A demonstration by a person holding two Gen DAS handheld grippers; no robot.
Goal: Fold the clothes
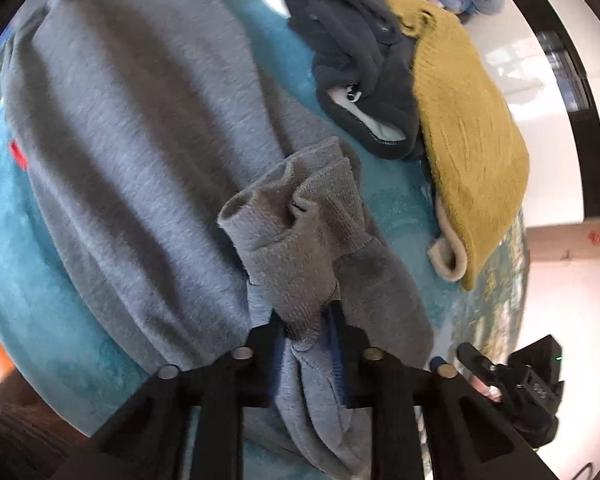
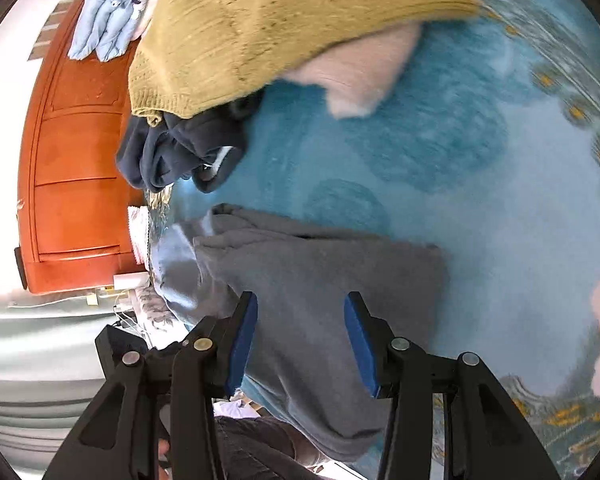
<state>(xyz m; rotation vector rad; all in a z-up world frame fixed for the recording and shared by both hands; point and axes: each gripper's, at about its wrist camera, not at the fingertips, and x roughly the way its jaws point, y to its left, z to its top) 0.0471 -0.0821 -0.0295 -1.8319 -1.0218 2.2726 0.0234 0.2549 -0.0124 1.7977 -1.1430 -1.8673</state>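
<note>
A grey sweatshirt [image 1: 140,128] lies spread on the teal rug [image 1: 40,300]. My left gripper [image 1: 308,328] is shut on the sweatshirt's sleeve, whose ribbed cuff [image 1: 296,208] sticks up just beyond the fingers. In the right wrist view the same grey sweatshirt [image 2: 320,272] lies under my right gripper [image 2: 300,336], which stands open above the cloth with nothing between its blue pads [image 2: 358,344]. The right gripper's black body [image 1: 516,388] shows at the lower right of the left wrist view.
A mustard knitted sweater [image 1: 468,128] and a dark navy fleece [image 1: 356,52] lie heaped beside the sweatshirt. A pale pink garment [image 2: 360,76] peeks from under the sweater. Light blue clothing [image 2: 108,20] lies farther off. An orange wooden cabinet [image 2: 76,160] stands past the rug's edge.
</note>
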